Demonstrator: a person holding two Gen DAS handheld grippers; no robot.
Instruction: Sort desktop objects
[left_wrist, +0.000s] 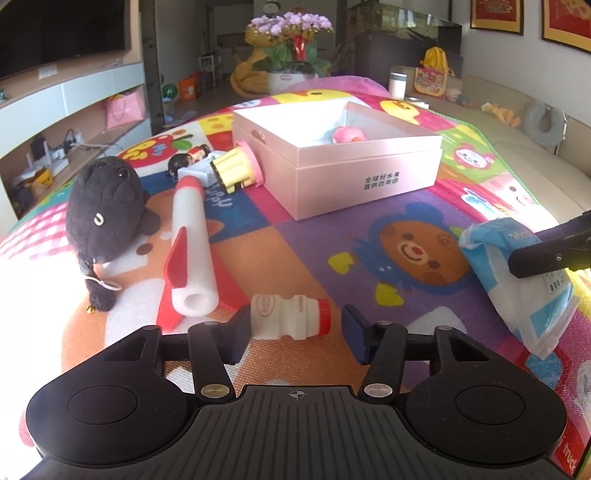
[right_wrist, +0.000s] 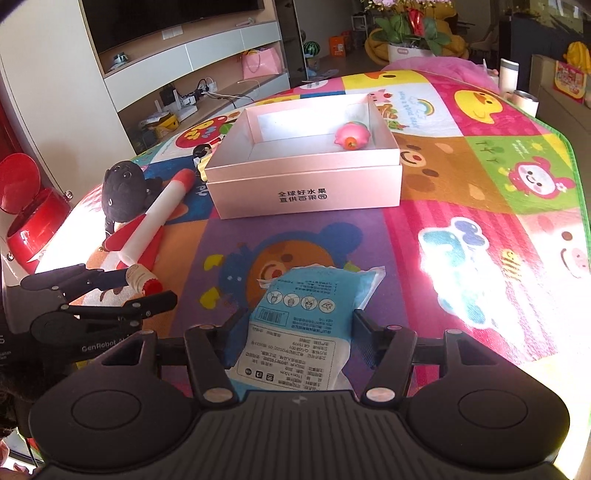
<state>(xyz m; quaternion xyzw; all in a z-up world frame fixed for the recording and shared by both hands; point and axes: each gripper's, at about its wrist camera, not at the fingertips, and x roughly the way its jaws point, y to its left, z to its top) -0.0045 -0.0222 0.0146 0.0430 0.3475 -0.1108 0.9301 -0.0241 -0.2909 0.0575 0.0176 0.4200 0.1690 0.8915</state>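
1. We hold two claws over a bright play mat (left_wrist: 303, 236) with cartoon animals on it.
2. Our left claw (left_wrist: 295, 332) has a small white bottle (left_wrist: 290, 315) with a red cap lying on its side between the fingers. One finger touches the bottom of the bottle. The other finger stands a little way off the cap, so the claw is not squeezing it.
3. Our right claw (right_wrist: 295, 332) is clamped on a blue and white pack of wipes (right_wrist: 299, 332), and the pack hangs above the mat.
4. A pink box (right_wrist: 306, 184) sits open in the middle of the mat, nearer the far edge. A pink toy (right_wrist: 352, 136) lies inside it, by its right wall.
5. Near the left edge of the mat sits a black plush animal (left_wrist: 105, 206).
6. A white foam tube (left_wrist: 192, 251) with red fins lies just beside the plush.
7. A yellow and pink toy (left_wrist: 236, 168) touches the left side of the box.
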